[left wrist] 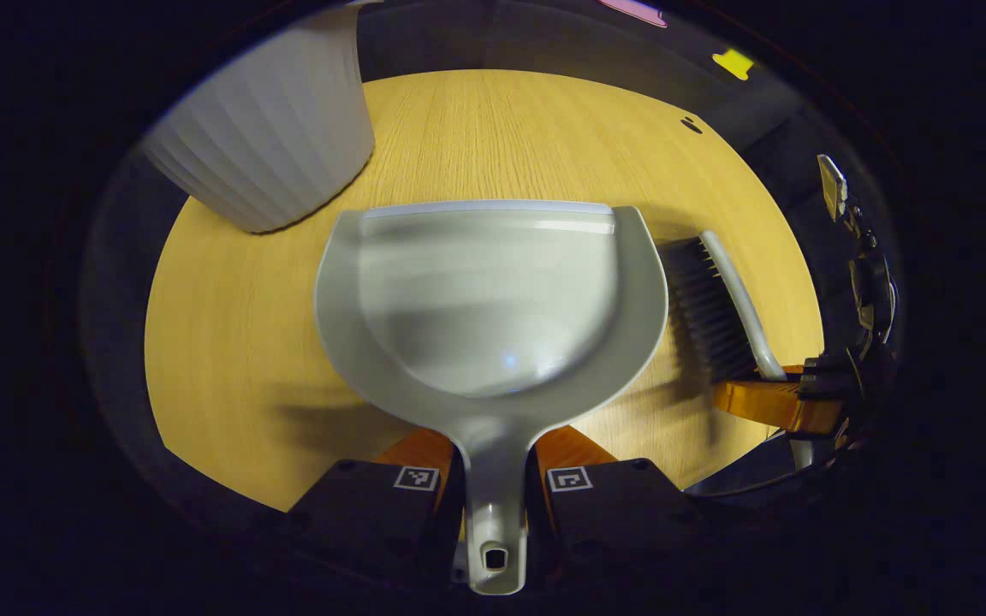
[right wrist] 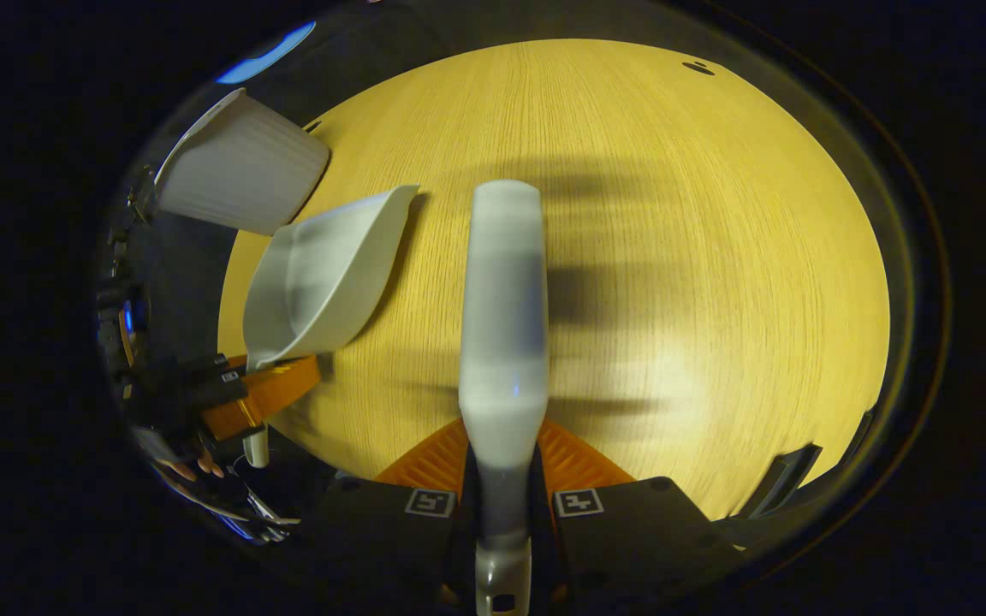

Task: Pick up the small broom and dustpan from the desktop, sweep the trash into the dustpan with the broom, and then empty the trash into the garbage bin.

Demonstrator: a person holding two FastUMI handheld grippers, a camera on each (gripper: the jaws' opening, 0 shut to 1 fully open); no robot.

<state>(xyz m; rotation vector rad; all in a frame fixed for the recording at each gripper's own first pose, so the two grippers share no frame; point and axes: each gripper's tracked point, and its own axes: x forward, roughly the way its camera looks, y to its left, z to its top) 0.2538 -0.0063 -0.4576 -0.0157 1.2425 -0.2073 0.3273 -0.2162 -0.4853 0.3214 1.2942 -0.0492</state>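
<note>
In the left gripper view my left gripper (left wrist: pixel 493 483) is shut on the handle of the grey dustpan (left wrist: pixel 493 291), which is held flat over the wooden desktop (left wrist: pixel 236 342). Its scoop faces away from me and looks bare inside. To its right is the small broom (left wrist: pixel 720 299), dark bristles toward the pan, held by my right gripper (left wrist: pixel 788 398). In the right gripper view my right gripper (right wrist: pixel 501 492) is shut on the broom's handle, and the broom's pale back (right wrist: pixel 501 299) points forward over the desktop (right wrist: pixel 698 257). The dustpan (right wrist: pixel 322 274) and left gripper (right wrist: pixel 258 393) are at the left.
A white ribbed garbage bin (left wrist: pixel 275 128) stands at the desktop's far left corner, just beyond the dustpan; it is also at the upper left in the right gripper view (right wrist: pixel 240 167). A small dark mark (left wrist: pixel 691 125) lies near the far edge. A hand (right wrist: pixel 193 469) holds the left gripper.
</note>
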